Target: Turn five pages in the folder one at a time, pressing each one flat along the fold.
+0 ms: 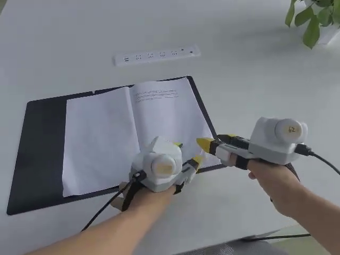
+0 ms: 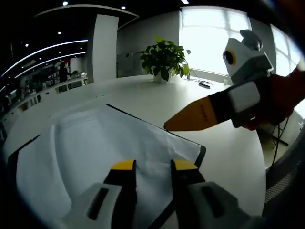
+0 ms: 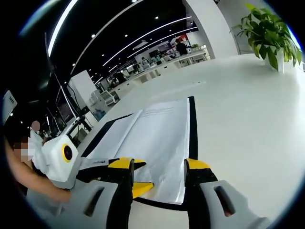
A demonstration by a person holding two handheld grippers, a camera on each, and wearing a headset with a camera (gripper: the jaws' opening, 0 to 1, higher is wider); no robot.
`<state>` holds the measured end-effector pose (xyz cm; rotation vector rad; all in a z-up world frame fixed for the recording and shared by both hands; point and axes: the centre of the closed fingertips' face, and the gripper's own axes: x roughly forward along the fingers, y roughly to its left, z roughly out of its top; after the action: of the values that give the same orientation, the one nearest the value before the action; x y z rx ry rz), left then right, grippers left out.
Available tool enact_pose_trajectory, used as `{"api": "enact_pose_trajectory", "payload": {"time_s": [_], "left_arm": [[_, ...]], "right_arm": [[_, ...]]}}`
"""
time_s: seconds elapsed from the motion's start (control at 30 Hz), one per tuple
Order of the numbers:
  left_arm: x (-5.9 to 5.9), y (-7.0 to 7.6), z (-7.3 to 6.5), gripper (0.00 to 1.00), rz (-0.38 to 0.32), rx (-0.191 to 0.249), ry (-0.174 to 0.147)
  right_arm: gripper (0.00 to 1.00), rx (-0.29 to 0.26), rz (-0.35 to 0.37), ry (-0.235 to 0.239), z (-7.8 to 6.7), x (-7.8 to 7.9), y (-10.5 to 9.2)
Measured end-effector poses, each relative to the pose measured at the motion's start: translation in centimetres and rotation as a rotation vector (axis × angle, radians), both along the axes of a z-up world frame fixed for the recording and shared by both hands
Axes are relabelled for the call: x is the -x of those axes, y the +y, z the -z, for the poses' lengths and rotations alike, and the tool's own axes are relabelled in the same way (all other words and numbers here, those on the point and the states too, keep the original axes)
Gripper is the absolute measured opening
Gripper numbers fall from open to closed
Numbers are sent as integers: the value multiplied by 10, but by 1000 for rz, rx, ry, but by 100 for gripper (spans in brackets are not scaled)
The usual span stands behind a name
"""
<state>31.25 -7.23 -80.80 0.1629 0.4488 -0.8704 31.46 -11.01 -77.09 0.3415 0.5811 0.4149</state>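
The left hand-held gripper [image 2: 154, 167] is held over the near right corner of the open black flat folder [image 1: 42, 154]. The folder lies spread on the white tabletop [image 1: 249, 69], directly ahead of both tools. In the left gripper view its two yellow-tipped jaws stand a moderate gap apart with nothing gripped. The white paper pages [image 1: 101, 138] lie under and ahead of them. Whether the tips touch the paper cannot be told.

The right hand-held gripper [image 3: 159, 164] comes in from the right of the left one, pointing across toward it. Its yellow tip is at the folder's right-hand edge, close to the left tool's jaws. In the right gripper view its jaws are likewise parted and hold nothing. One yellow tip of the left tool shows low in the gap between them, above the folder's near edge. From the head view the two tools are near each other but apart.

Ahead of the left hand-held gripper the pages lie in two stacks on either side of the centre fold. The stack to its left leaves a wide strip of black cover bare beyond it. The sheet in front of the right tool carries a few lines of small print at its far end.

Beyond the folder, well away from both tools, a white plastic power strip [image 1: 156, 55] lies on the tabletop. A green leafy potted plant [image 1: 313, 18] stands far off to the right.
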Motion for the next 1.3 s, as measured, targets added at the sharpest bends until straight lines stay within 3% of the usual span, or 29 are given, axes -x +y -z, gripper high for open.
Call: {"api": "enact_pose_trajectory", "payload": {"time_s": [0.13,0.23,0.43,0.57,0.63,0.67,0.7,0.73,0.83,0.97,1.03,1.13,1.3], "left_arm": [[1,-1,0,28,4,-7,5],[1,-2,0,28,30,-22,-18],[-1,-1,1,26,35,-27,-10],[-5,2,2,17,39,-47,-6],[-1,0,2,9,56,-48,3],[1,-2,3,7,72,-73,-13],[-1,-1,3,6,60,-78,-18],[-8,6,3,0,-13,-75,-8],[-6,3,3,0,46,-95,-7],[-6,4,3,0,12,-61,37],[-7,5,3,0,-44,6,99],[-8,6,2,0,-77,67,162],[-7,6,1,0,-97,73,181]], "right_arm": [[40,-6,6,1,1,0,-1],[40,-14,4,-4,1,1,-1],[40,-17,13,-18,-2,6,-5],[40,-20,30,-18,-2,8,-10],[40,-15,31,-14,-1,10,-10],[40,-15,31,-16,-1,11,-10],[40,-18,33,-14,-2,12,-11],[40,-17,35,-15,-2,13,-10],[40,-19,33,-15,-3,15,-9],[40,-16,27,-18,-4,17,-7],[40,-13,24,-19,-5,17,-6],[40,7,17,-17,-3,16,-8],[38,20,-6,-19,0,11,-5]]}}
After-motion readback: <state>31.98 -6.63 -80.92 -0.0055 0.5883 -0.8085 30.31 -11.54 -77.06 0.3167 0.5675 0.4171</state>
